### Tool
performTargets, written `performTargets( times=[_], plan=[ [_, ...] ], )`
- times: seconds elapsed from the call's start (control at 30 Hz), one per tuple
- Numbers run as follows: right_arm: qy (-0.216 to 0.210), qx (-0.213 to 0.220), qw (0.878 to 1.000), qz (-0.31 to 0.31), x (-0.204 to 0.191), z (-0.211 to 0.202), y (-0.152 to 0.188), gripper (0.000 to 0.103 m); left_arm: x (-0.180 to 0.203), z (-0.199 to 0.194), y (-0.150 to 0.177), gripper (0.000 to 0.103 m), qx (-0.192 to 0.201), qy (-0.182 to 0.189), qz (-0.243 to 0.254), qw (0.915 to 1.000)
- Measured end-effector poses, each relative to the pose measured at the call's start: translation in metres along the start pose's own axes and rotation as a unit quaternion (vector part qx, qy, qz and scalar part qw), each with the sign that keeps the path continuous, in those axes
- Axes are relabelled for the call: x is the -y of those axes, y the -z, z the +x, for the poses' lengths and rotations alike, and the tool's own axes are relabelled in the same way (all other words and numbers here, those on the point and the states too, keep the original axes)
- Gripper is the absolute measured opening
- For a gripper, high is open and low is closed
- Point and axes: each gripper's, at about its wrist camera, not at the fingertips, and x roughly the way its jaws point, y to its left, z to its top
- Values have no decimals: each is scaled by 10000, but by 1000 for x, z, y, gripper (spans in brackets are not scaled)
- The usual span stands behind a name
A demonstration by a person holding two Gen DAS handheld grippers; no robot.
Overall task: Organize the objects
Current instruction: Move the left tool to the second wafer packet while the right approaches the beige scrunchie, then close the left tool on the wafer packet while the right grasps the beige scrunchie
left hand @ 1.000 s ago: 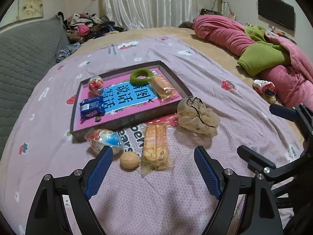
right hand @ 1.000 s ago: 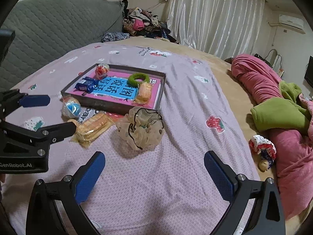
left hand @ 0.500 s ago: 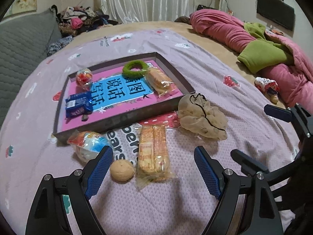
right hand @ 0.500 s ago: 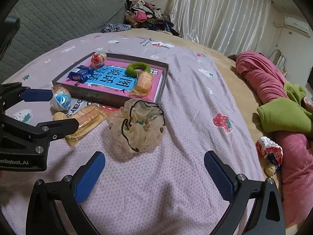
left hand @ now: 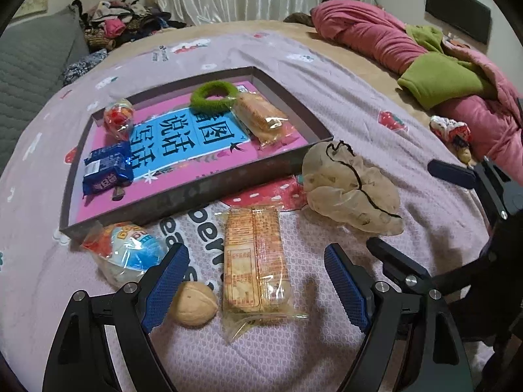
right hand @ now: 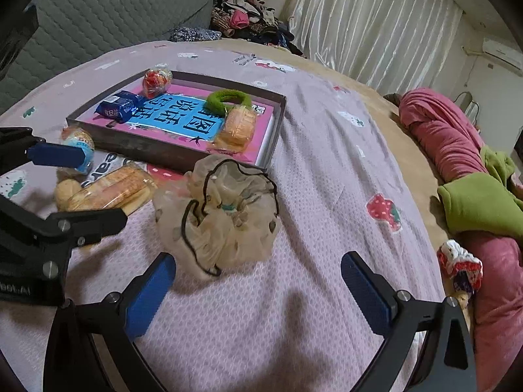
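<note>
Already the tray (left hand: 183, 192) on the bed (left hand: 343, 104) holds four things: a green ring (left hand: 214, 96), a biscuit pack (left hand: 261, 119), a blue packet (left hand: 106, 171) and a red-wrapped ball (left hand: 118, 117). Four more wait along its near edge (so roughly half seems done): a cracker pack (left hand: 256, 261), a walnut (left hand: 193, 303), a blue-and-white wrapped ball (left hand: 127, 254) and a beige scrunchie (right hand: 217, 215). The left gripper (left hand: 255, 281) hangs over the cracker pack, fingers apart, gripping nothing; the right gripper (right hand: 258, 290) hovers just short of the scrunchie, fingers likewise apart and empty. Pink bedding (right hand: 457, 143) lies well off at the bed's far edge; nothing blocks the tray.
</note>
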Motion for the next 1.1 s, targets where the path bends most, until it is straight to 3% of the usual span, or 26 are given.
performTargets(
  times=[0.47, 0.7, 0.8, 0.9, 0.93, 1.1],
  plan=[
    [221, 16, 9994, -258, -5, 32, -12, 100, -11, 26, 1, 84, -227, 68, -178, 9996],
    [65, 22, 9998, -200, -5, 41, -18, 70, -11, 32, -1, 77, -276, 159, -180, 9993],
    [-13, 36, 9998, -207, -6, 42, -20, 55, -13, 34, -2, 50, -322, 272, -253, 9988],
    [-79, 45, 9998, -181, -6, 42, -20, 46, -14, 36, -3, 48, -343, 288, -282, 9986],
    [-117, 66, 9998, -165, -5, 41, -20, 44, -14, 36, -4, 42, -341, 311, -281, 9985],
    [-265, 205, 9994, 48, 0, 34, -20, 34, -15, 36, -4, 41, -303, 358, -379, 9982]
  ],
)
